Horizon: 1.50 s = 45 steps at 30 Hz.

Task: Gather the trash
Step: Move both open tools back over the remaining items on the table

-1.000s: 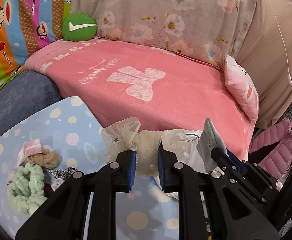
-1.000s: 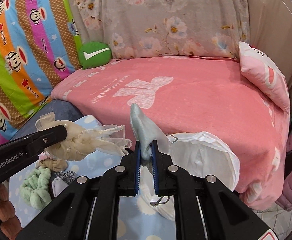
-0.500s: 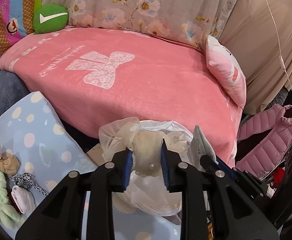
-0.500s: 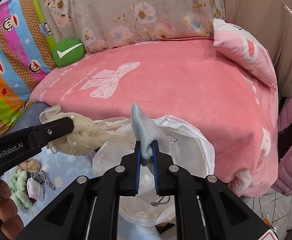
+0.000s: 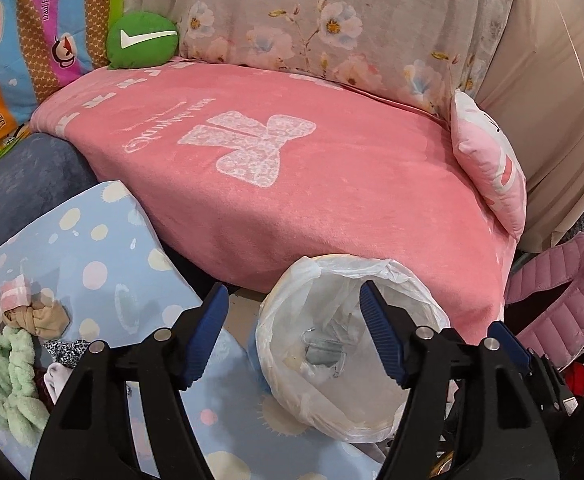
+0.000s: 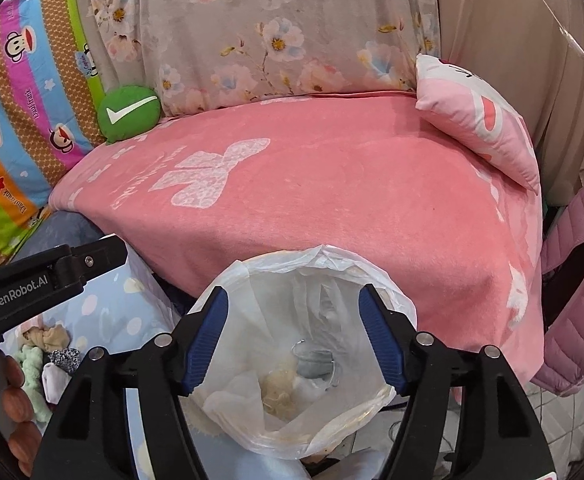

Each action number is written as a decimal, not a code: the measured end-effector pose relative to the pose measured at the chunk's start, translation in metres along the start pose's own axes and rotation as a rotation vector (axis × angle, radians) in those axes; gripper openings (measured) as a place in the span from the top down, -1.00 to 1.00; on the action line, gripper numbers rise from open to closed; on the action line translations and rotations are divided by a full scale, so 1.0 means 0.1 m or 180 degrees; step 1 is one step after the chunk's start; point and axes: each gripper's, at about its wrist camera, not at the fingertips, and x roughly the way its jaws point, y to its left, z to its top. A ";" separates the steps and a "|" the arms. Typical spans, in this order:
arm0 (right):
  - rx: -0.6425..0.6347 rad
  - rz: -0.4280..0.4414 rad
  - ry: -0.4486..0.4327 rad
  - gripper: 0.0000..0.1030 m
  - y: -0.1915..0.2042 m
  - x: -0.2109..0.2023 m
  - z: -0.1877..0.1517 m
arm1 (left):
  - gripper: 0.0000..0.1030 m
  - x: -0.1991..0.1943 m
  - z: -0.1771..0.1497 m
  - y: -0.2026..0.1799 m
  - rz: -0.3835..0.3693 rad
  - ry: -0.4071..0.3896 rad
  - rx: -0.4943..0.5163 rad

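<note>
A bin lined with a white plastic bag [image 5: 392,280] [image 6: 231,280] stands in front of the pink bed. My left gripper [image 5: 294,336] is open and empty above its left rim. My right gripper [image 6: 294,336] is open and empty right over the bin's mouth. Inside the bag lie a cream lace bundle [image 6: 279,392] and a pale blue-grey piece [image 6: 312,362] [image 5: 324,350]. The left gripper's black body [image 6: 31,284] shows at the left of the right wrist view.
A pile of small cloth items [image 5: 15,356] [image 6: 47,354] lies on the blue polka-dot sheet [image 5: 103,248] to the left. The pink blanket [image 5: 292,168] covers the bed behind, with a pink pillow [image 5: 488,160] and a green cushion [image 5: 141,40]. A pink jacket [image 5: 564,292] hangs at right.
Both grippers have opened. The cream lace bundle left the left gripper and the pale blue piece left the right gripper; both now lie in the bag.
</note>
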 end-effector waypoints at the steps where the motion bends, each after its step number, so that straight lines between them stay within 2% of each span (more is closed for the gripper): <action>1: -0.0024 -0.0006 -0.0004 -0.31 0.02 -0.02 -0.02 | -0.25 -0.02 -0.01 0.02 0.0018 -0.0009 -0.0003; 9: -0.0232 0.0022 -0.0022 -0.46 0.28 -0.18 -0.14 | -0.31 -0.17 -0.11 0.19 0.0120 -0.0038 -0.0060; 13: -0.0289 0.0038 -0.0045 -0.62 0.41 -0.27 -0.20 | -0.32 -0.24 -0.15 0.32 0.0170 -0.0050 -0.0118; 21: -0.0475 0.0092 0.0003 -0.63 0.70 -0.34 -0.35 | -0.38 -0.38 -0.31 0.72 0.0348 -0.0048 -0.0310; 26: -0.0570 0.0219 0.0017 -0.63 0.93 -0.35 -0.46 | -0.65 -0.52 -0.43 1.01 0.0582 -0.0117 -0.0476; 28: -0.0598 0.0286 0.0031 -0.64 1.04 -0.35 -0.50 | -0.69 -0.57 -0.47 1.13 0.0679 -0.0141 -0.0528; 42: -0.0977 0.0526 -0.0036 -0.68 1.77 -0.46 -0.74 | -0.69 -0.81 -0.75 1.86 0.1034 -0.0067 -0.0831; 45: -0.1079 0.0545 -0.0039 -0.74 1.93 -0.47 -0.80 | -0.70 -0.88 -0.83 2.02 0.1100 -0.0052 -0.0911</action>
